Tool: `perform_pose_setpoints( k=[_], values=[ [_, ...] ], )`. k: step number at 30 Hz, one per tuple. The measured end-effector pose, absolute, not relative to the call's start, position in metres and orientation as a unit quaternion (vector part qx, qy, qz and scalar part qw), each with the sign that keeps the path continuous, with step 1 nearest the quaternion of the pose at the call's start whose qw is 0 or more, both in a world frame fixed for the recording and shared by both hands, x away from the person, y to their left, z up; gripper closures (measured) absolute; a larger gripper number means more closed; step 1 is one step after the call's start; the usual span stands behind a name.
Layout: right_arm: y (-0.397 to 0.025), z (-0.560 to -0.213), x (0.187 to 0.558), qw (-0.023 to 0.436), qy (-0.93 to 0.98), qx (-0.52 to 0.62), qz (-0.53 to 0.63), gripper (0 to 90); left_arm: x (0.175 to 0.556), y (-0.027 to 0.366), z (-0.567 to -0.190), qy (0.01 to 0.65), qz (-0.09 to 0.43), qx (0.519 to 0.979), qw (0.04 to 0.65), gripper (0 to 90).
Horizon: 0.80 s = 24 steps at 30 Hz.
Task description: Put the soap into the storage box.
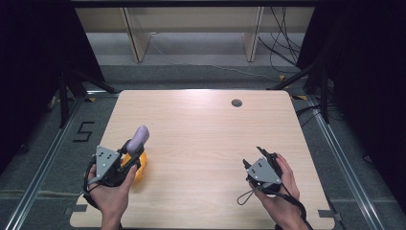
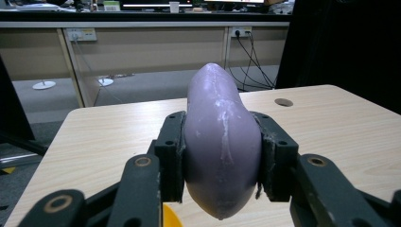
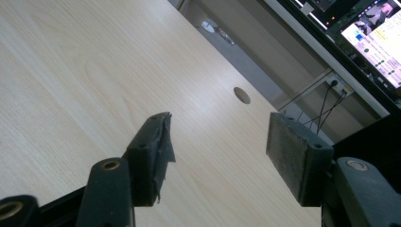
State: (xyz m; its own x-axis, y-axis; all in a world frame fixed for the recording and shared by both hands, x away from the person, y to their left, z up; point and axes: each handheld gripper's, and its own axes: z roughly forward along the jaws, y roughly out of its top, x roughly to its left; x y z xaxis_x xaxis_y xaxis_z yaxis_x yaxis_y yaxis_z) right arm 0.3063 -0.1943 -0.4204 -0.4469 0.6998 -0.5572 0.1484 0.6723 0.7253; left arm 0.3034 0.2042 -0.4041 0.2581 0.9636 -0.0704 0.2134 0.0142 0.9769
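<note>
My left claw [image 1: 132, 149] squeezes the purple eggplant [image 2: 221, 142] tight above the yellow thing [image 1: 140, 168] (right claw [image 3: 217, 156] wide open, holding nothing), so I should lift slowly.

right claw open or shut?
Open. In the right gripper view its two black jaws stand well apart, with bare wooden table showing between them; the right claw holds nothing.

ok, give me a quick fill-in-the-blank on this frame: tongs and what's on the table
1. The left tongs are shut on a ____ eggplant-shaped object.
2. The right tongs are ____ and hold nothing.
3. Under the left tongs, on the table, lies something ____ in colour.

Missing words: purple; open; yellow
</note>
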Motion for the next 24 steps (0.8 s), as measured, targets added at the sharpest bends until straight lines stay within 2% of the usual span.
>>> perform_pose_setpoints(
  k=[24],
  values=[
    [-0.1957, -0.4199, 0.3070, 0.452, 0.792, 0.272, 0.307, 41.1, 0.3021, 0.2138, -0.4076, 0.505, 0.372, 0.584, 0.516, 58.6]
  ],
)
